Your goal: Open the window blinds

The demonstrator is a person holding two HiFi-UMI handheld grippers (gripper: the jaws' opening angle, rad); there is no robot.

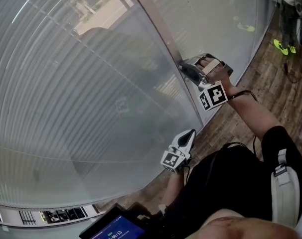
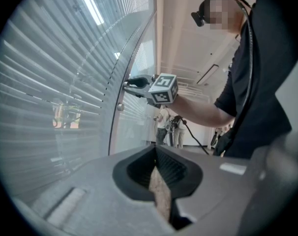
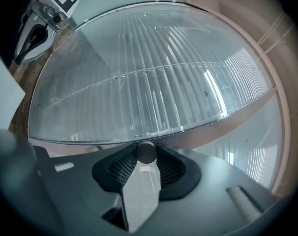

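Observation:
Closed slatted blinds [image 1: 81,83] sit behind the glass of a large pane, with a pale upright frame post [image 1: 161,29] at its right edge. My right gripper [image 1: 184,66] reaches level to that post. In the right gripper view its jaws [image 3: 146,154] are closed on a small round grey knob [image 3: 147,151], both pads touching it, with the blinds [image 3: 154,92] beyond. The left gripper view shows this gripper [image 2: 127,85] at the post. My left gripper [image 1: 187,137] hangs lower, clear of the glass, its jaws [image 2: 158,168] shut with nothing in them.
A second small knob [image 2: 120,107] sits on the post below the right gripper. The wooden floor [image 1: 275,83] runs along the foot of the glass. People [image 2: 168,127] stand far off in the room. A lit screen [image 1: 116,228] is at the bottom edge.

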